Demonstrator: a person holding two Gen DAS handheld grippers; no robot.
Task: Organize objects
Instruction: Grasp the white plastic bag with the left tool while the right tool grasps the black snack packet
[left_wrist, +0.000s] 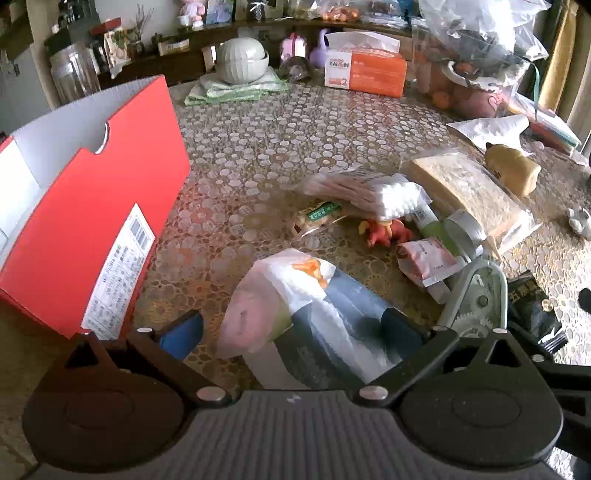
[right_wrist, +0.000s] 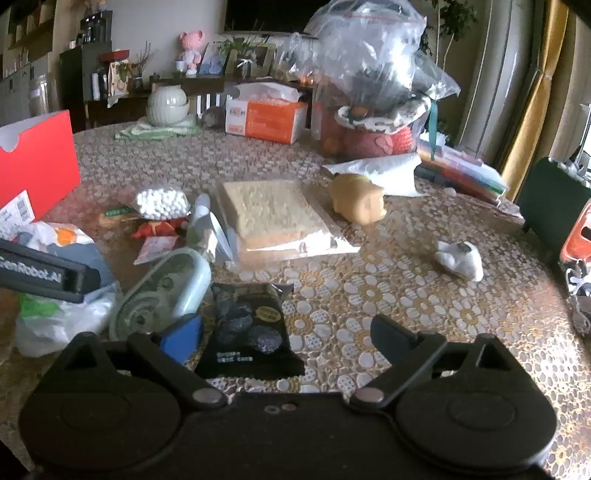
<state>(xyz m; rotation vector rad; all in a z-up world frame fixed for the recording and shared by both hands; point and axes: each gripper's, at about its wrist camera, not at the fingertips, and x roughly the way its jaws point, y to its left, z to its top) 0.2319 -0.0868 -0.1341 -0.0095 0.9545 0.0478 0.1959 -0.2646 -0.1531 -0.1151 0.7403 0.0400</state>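
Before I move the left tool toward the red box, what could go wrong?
1. The left tool is wide open around the white plastic bag, so nothing is gripped; the bag may stay behind or slide out.
2. The red box stands tilted open; a bump could shift it.
3. The tape dispenser lies close on the right and could get dragged.

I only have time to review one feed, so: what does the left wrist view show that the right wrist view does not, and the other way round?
Only the left wrist view shows the left gripper open around a white plastic-wrapped packet, and the pink sachet's front.

Only the right wrist view shows the right gripper open over the black snack packet, fully visible here, and a white figurine in full.

Both show the red box, the bagged sponge, the cotton swab bag and the yellow pig toy.
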